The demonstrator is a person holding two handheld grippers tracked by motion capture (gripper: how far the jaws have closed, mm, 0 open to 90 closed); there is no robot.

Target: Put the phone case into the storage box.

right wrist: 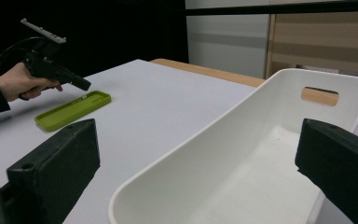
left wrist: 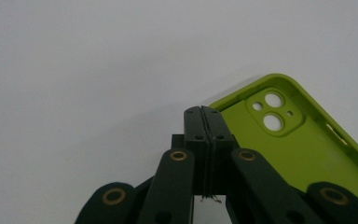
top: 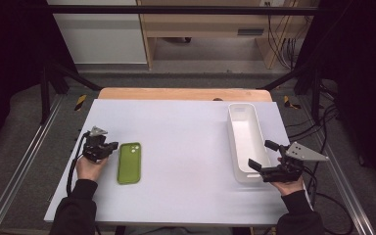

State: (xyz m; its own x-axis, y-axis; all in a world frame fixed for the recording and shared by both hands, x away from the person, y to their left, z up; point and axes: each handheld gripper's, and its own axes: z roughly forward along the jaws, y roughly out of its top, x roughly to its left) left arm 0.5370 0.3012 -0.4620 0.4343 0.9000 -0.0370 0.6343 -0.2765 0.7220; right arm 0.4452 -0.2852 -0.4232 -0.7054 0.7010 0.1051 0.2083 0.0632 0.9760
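Observation:
A lime green phone case (top: 129, 163) lies open side up on the white table (top: 186, 127), camera cut-out at its far end. My left gripper (top: 112, 146) sits just left of that far end, its jaws pressed together with nothing between them. In the left gripper view the shut left gripper (left wrist: 207, 116) ends beside the phone case's (left wrist: 307, 144) corner. My right gripper (top: 263, 154) stands open, its jaws either side of the near end of a white bin (top: 235, 128). The right gripper view shows the right gripper (right wrist: 198, 163) wide apart around the bin (right wrist: 205, 140).
In the right gripper view, the left gripper (right wrist: 84, 85) hovers over the phone case's (right wrist: 72, 111) far end. The bin is empty and has a handle slot in its far wall. A wooden edge (top: 183, 94) borders the table's back; metal rails flank both sides.

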